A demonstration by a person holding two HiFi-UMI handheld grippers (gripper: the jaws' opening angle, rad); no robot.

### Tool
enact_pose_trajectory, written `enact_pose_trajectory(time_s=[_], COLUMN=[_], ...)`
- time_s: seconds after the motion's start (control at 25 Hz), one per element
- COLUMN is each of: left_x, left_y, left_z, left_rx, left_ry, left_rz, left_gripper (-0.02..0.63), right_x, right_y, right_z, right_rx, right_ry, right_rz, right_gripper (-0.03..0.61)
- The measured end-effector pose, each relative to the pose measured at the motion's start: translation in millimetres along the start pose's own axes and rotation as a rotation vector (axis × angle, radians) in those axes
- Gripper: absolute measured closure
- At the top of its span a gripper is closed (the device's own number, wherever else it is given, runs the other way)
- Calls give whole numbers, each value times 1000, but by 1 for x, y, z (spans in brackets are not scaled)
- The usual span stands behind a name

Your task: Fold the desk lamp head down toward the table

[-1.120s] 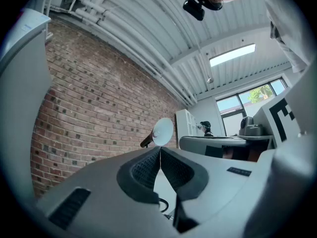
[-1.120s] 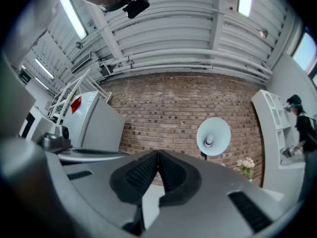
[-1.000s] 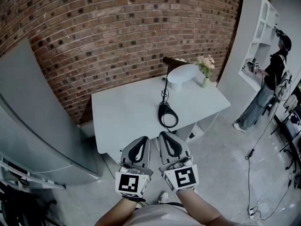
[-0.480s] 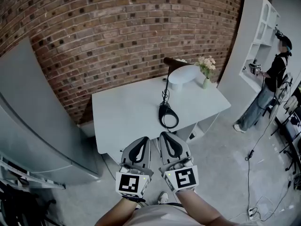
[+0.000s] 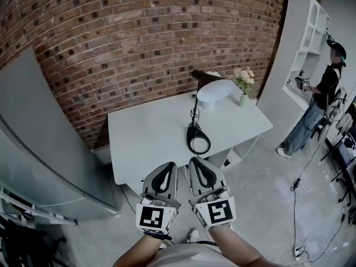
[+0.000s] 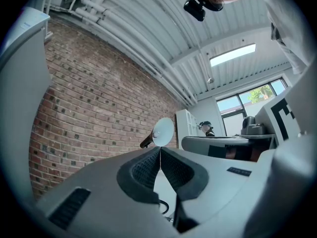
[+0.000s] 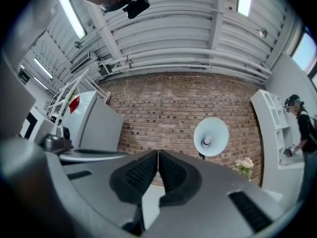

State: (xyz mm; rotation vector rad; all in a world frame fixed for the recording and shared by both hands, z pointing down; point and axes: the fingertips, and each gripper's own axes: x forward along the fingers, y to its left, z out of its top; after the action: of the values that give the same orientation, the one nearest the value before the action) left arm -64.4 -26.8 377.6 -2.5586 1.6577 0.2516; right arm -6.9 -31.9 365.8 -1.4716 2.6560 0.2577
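My left gripper [image 5: 168, 164] and right gripper [image 5: 196, 160] sit side by side in front of me, each with its jaws pressed together on nothing. Both hang over the floor [image 5: 261, 182], just short of the near edge of the white table [image 5: 146, 135].

The desk lamp [image 5: 213, 91] stands on the table's right half. Its black ring base [image 5: 198, 138] lies close to the near edge, and a thin dark arm rises from it. The round white head is raised over the back of the table, just beside a small vase of flowers [image 5: 243, 80].

Bare tabletop spreads left of the lamp. The brick wall [image 5: 139, 32] runs behind the far edge, a grey cabinet [image 5: 39, 138] stands at my left, and a white shelf unit [image 5: 303, 38] with a person [image 5: 325, 90] stands well off to the right.
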Motion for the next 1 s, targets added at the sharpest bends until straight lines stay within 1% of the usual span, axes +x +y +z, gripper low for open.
enact_pose_trajectory(time_s=[0.32,0.6,0.88,1.0], left_x=[30,52,64,79], left_y=[-7,-10,3,9], left_z=[0,-1,-12,-14], left_rx=[17,35,19,14], left_ry=[-5,-4,16,14], left_rz=[39,105,120,95], left_gripper=[604,604,604,604], right_x=[8,18,34,47], right_y=[-41,-68,-71,-74], right_z=[0,-1,4,10], right_rx=[4,31,36,3], right_ry=[-6,-11,4,-8], right_rz=[2,47,87,82], right_gripper=[561,561,561,560])
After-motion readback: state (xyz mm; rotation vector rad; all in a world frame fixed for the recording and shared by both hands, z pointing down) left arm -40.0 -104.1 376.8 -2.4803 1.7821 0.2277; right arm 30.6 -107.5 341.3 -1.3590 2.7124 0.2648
